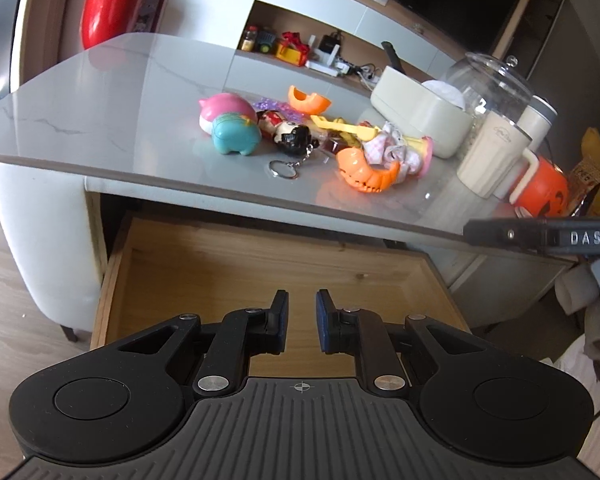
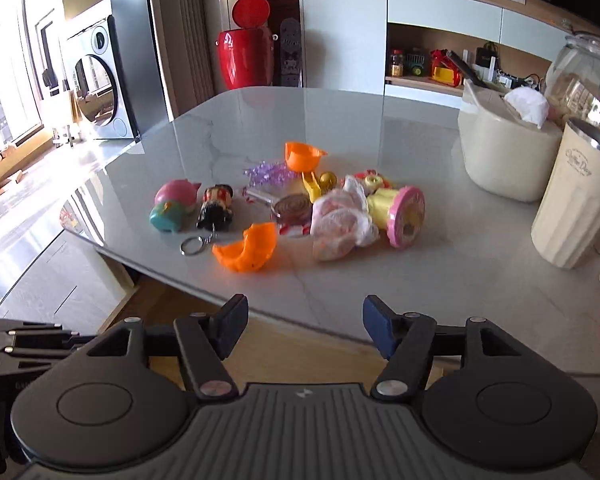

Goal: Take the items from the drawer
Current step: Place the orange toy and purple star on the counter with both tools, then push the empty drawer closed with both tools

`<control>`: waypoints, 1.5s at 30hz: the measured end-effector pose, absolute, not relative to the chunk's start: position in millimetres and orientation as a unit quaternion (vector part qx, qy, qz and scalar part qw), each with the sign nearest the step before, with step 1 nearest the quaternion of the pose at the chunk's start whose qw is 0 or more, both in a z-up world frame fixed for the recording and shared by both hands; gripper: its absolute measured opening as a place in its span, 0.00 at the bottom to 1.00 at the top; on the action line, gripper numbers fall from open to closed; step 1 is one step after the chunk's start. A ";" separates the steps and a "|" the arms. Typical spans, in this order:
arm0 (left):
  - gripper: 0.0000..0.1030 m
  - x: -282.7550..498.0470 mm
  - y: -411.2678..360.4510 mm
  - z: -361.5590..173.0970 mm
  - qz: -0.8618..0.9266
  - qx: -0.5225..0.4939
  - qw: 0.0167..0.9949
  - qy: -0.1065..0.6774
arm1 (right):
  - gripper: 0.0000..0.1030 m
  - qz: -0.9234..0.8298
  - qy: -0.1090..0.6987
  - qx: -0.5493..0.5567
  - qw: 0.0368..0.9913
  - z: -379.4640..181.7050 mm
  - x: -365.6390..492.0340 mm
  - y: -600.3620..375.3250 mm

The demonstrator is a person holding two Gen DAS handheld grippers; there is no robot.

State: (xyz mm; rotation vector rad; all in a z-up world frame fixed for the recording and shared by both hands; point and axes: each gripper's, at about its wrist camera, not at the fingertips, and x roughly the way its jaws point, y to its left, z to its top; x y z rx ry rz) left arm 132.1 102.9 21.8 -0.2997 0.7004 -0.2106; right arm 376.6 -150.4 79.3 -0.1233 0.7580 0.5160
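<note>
"DAS" in white on the black bar (image 1: 540,237) right of the drawer (image 1: 260,272). Cream cup (image 2: 576,208) reads roughly "Coffee Day"; script small, unsure.

Hidden and cropped parts around the open drawer

The drawer's (image 1: 236,272) back runs under the tabletop (image 1: 112,112) and its front is covered by the left gripper (image 1: 302,322). In the left wrist view the orange pumpkin bucket (image 1: 544,192) is half hidden behind the cream tumbler (image 1: 488,152). In the right wrist view the clear jar (image 2: 584,80) is cut by the frame's edge. The shelf's small items (image 2: 424,62) are too small to identify.
</note>
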 end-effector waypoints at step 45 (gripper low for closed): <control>0.17 88.9 35.6 -13.4 0.027 -0.049 0.905 0.421 | 0.99 0.099 0.420 0.003 0.902 -18.2 261.0 -163.7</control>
